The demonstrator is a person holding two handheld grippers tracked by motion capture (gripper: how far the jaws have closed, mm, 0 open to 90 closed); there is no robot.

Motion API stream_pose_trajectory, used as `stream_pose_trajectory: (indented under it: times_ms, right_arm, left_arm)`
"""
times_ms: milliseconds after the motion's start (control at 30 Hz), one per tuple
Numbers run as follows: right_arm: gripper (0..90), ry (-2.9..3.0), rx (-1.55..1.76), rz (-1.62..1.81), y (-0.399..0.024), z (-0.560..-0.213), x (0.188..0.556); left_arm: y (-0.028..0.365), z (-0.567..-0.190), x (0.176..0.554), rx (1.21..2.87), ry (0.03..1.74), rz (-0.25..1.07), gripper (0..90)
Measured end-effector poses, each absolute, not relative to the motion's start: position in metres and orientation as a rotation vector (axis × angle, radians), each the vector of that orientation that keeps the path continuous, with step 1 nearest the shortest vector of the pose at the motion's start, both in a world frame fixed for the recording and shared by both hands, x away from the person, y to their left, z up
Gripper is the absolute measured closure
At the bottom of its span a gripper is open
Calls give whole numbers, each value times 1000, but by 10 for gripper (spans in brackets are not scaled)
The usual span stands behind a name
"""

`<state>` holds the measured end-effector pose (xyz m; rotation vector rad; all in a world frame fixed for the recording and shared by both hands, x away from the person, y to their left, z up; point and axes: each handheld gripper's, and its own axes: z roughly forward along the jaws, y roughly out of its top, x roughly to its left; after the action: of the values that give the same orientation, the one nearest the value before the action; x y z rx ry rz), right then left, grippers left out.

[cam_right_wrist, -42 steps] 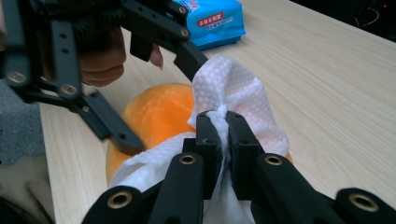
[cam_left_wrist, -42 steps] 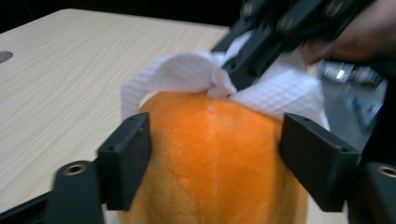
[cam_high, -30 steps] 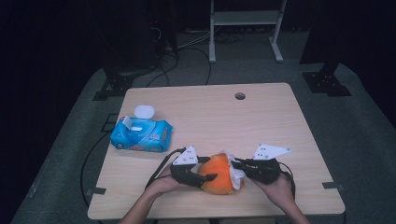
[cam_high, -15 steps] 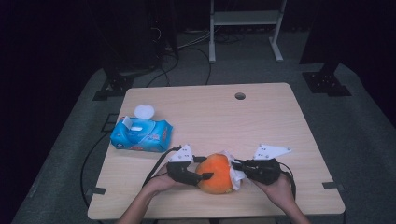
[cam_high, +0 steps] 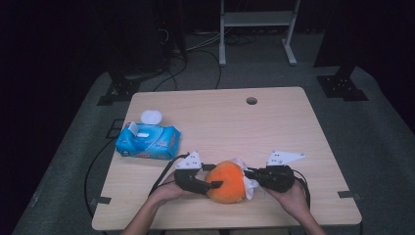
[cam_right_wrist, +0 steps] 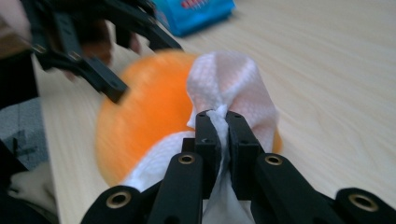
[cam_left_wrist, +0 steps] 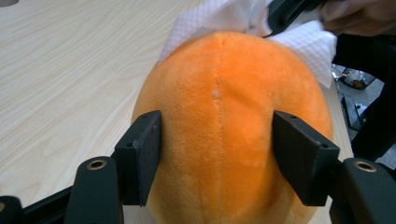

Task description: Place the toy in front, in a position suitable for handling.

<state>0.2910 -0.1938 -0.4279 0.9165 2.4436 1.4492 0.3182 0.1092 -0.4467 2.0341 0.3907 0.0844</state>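
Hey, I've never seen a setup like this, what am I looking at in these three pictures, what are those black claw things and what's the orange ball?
A person sits at a wooden table and holds a hand-operated tool with two black jaws in each hand. The high view comes from a fixed camera above the table. The other two come from small cameras riding on the tools, looking along their jaws.

The left gripper clamps an orange plush ball, one jaw pressed on each side. The right gripper is shut on a white wipe that lies against the ball, so it looks like the ball is being wiped.

Farther back on the table lies a blue pack of wipes with its white lid flipped open, and there is a small round hole near the far edge.
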Motion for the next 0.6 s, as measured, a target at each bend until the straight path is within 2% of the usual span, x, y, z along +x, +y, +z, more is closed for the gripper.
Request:
stream_pose_trajectory:
  times_ms: [67,267,467,600]
  right_arm:
    - [841,2453,944,1373,-198,-433,293]
    - [841,2399,888,1555,-196,-418,287]
    - [840,2454,906,1424,-194,-427,292]
    - [840,2420,892,1431,-194,-420,290]
  left_arm:
    - [108,-447,318,2033,389,84,346]
    - [103,-446,316,2032,379,102,343]
    - [101,-445,314,2027,377,97,341]
    - [98,-444,314,2027,368,92,339]
